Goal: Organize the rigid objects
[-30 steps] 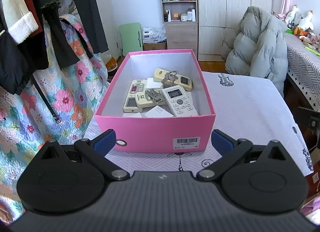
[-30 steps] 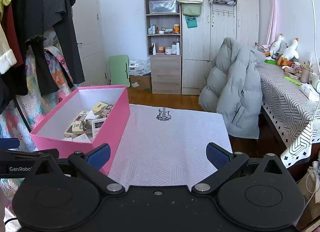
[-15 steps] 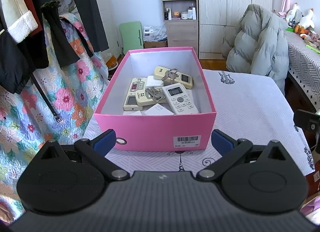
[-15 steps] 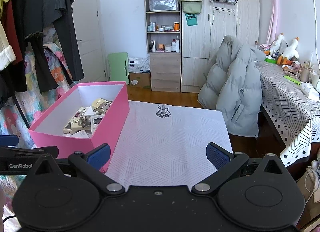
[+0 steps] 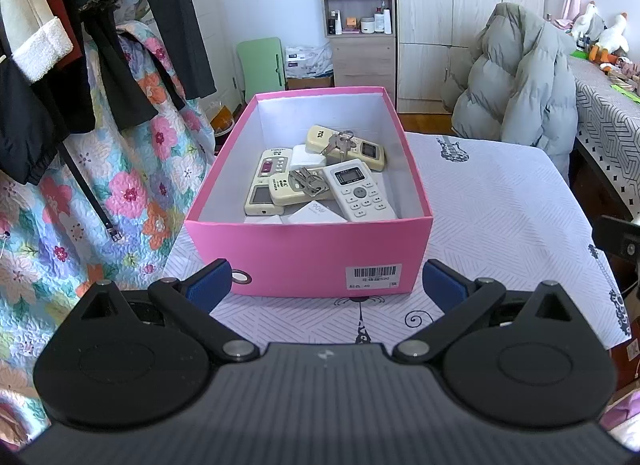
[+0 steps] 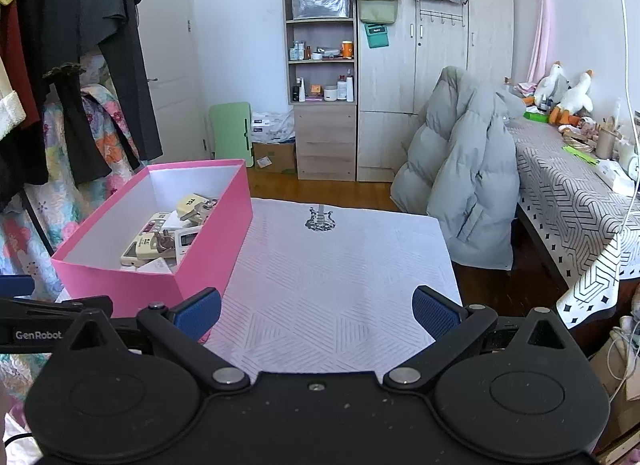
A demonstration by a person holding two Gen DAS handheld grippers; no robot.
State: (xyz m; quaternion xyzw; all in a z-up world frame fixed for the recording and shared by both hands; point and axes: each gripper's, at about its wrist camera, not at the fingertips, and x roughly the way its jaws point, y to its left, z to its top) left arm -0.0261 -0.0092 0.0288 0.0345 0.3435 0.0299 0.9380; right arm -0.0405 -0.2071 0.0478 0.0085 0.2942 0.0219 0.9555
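A pink box stands on the white-clothed table, holding several cream and white remote controls, white chargers and bunches of keys. My left gripper is open and empty, just short of the box's near wall. In the right wrist view the same pink box sits at the left, and my right gripper is open over the bare cloth beside it, holding nothing.
Dark clothes and a floral quilt hang close on the left. A grey puffer jacket drapes over a chair behind the table. A patterned desk with plush ducks stands at the right. Shelves and wardrobes line the far wall.
Both grippers have drawn back and risen a little, so the box sits slightly farther off in both views. Jaws stay open; the box's contents are unmoved.
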